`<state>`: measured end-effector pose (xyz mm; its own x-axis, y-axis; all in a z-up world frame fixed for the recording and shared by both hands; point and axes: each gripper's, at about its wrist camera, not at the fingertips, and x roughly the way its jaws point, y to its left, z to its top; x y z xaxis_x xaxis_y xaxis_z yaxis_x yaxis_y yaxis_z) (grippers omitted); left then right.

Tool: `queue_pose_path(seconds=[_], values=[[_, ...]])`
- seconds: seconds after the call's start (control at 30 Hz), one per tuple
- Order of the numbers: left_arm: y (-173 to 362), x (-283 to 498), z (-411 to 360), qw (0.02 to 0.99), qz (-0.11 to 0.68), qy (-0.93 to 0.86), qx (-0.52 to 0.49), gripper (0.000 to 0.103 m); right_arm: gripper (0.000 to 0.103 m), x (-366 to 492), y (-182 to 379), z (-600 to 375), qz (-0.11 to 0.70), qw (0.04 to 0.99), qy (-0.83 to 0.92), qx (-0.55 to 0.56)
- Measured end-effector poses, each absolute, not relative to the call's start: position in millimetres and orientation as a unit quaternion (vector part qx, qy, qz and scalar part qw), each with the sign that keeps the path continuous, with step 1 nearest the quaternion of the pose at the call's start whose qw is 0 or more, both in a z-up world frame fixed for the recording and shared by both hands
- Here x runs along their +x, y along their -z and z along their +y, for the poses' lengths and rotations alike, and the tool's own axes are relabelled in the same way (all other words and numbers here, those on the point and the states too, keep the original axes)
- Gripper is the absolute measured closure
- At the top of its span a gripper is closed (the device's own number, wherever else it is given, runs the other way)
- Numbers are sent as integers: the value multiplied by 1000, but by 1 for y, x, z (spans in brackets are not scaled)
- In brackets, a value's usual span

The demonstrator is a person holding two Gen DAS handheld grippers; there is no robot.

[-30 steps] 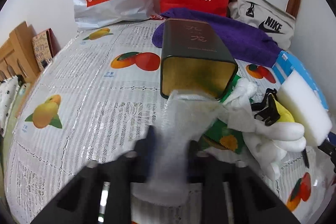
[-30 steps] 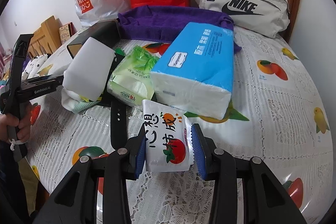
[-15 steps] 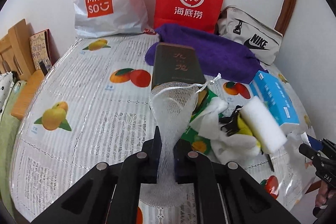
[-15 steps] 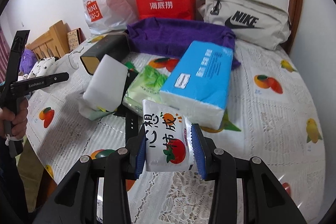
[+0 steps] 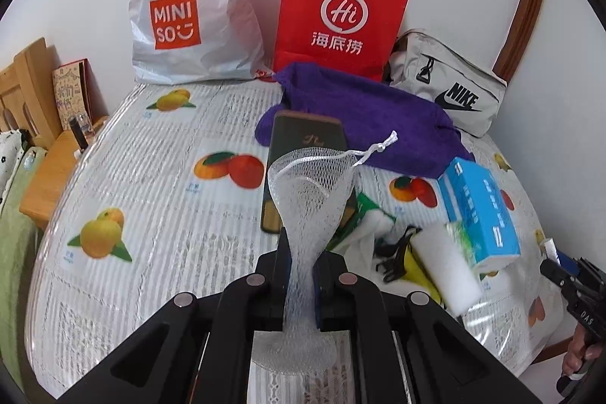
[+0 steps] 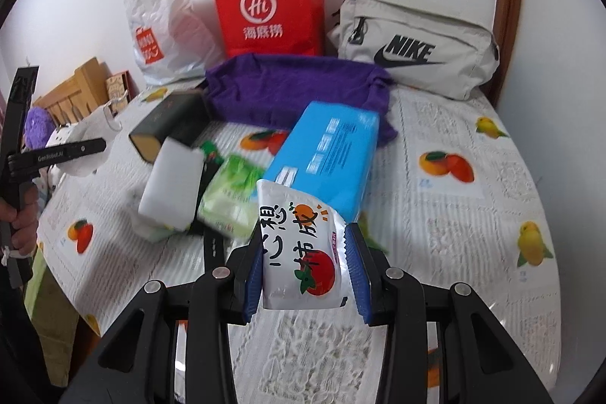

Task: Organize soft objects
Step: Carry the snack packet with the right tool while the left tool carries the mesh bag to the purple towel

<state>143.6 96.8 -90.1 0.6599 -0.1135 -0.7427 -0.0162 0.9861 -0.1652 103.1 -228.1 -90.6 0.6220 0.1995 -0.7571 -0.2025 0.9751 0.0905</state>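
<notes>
My left gripper (image 5: pixel 301 265) is shut on a white mesh drawstring bag (image 5: pixel 312 192), which stands up from the jaws above the table. My right gripper (image 6: pixel 305 252) is shut on a white snack packet (image 6: pixel 301 245) printed with a tomato and black characters, held off the table. A pile lies on the fruit-print tablecloth (image 6: pixel 473 214): a blue tissue pack (image 6: pixel 329 154), a green wipes pack (image 6: pixel 231 199), a white sponge block (image 6: pixel 172 184) and a dark tin box (image 6: pixel 166 124). The same tissue pack (image 5: pixel 479 211), sponge (image 5: pixel 445 267) and tin (image 5: pixel 306 139) show in the left wrist view.
A purple towel (image 5: pixel 363 112) lies behind the pile. Against the wall stand a white Miniso bag (image 5: pixel 189 10), a red paper bag (image 5: pixel 341 14) and a grey Nike pouch (image 5: pixel 447 82). A wooden rack (image 5: pixel 26 89) borders the table's left edge.
Both grippers have risen, so the table looks farther away. The mesh bag came up off the tin box's mouth and now hangs free in the left jaws. The packet stays gripped.
</notes>
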Motion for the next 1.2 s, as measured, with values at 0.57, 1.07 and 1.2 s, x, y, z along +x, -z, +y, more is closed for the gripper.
queue_pose_path(seconds=[0.57,1.07,1.2], values=[[51,242,92,907,415,12,-64,95,63,223,55,-228,396,912,-102,5],[77,348,76,886,457,35,-67,95,63,340,79,-226,425,900,-95,12],[91,375,71,876,477,40,-66,95,63,373,95,-225,443,892,-92,10]])
